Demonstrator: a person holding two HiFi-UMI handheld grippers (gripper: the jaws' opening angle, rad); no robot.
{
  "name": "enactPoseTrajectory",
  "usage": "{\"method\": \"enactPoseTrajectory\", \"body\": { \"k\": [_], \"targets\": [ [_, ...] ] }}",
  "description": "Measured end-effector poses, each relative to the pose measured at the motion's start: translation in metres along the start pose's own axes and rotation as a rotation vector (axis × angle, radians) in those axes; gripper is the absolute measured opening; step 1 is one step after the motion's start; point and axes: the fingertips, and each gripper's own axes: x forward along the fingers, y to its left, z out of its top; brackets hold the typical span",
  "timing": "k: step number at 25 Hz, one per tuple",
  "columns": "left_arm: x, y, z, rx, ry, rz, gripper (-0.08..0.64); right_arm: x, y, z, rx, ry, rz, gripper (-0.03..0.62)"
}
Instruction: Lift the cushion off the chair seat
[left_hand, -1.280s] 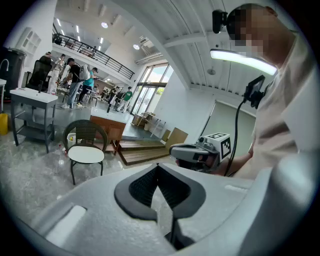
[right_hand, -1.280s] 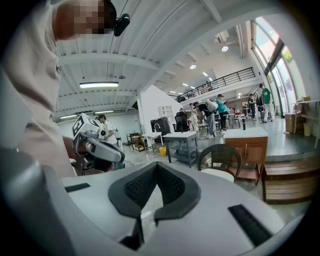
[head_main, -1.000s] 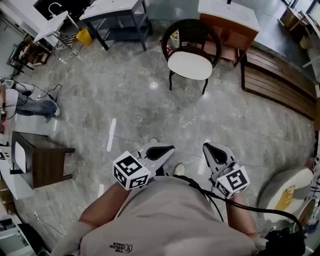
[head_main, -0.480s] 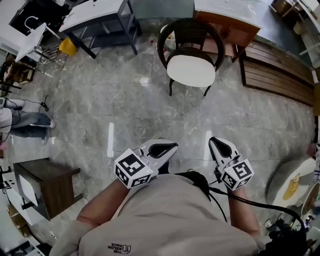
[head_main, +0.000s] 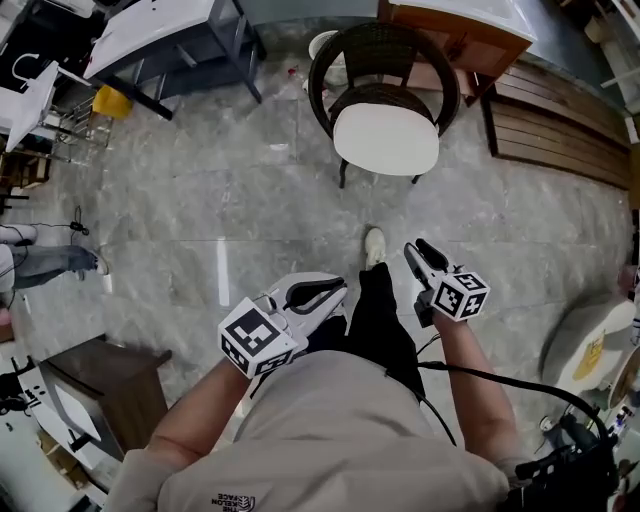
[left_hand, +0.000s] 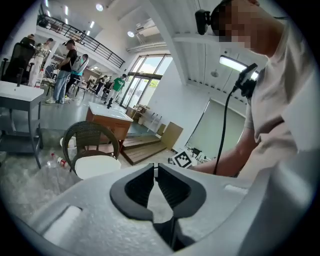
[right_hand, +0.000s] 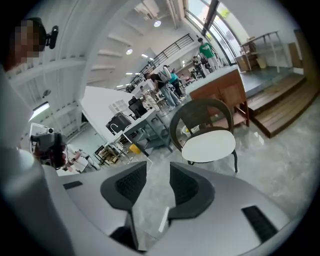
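**Q:** Where is the cushion, and how might it handle?

**A:** The white cushion (head_main: 386, 138) lies on the seat of the wicker chair (head_main: 385, 55), upper centre of the head view, well apart from both grippers. It looks light and soft and would likely sag. Its front rim, one side per gripper, seems the best hold.

**Q:** Jaws and clearance?

**A:** Left gripper (head_main: 336, 291): jaws almost together, empty. Right gripper (head_main: 420, 248): jaws opening, about half apart, nothing between. The chair's back hems in rear and sides, and the floor (head_main: 250, 200) leaves the front approach open.

White oval cushion (head_main: 386, 138) seemingly flat on dark chair (head_main: 385, 52).
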Motion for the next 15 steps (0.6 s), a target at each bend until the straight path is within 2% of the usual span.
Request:
{"method": "enactPoseTrajectory", "body": {
  "k": [8,15],
  "targets": [
    [0.06,0.077,0.033,-0.034,0.052,0.035,0.009,0.132,-0.143,-0.017,0.342,0.048,-0.091,0.176],
    [0.137,0.136,0.053,-0.111,0.066,0.02,0.011,0.213,-0.254,-0.041,0.608,0.068,-0.128,0.213]
  ]
}}
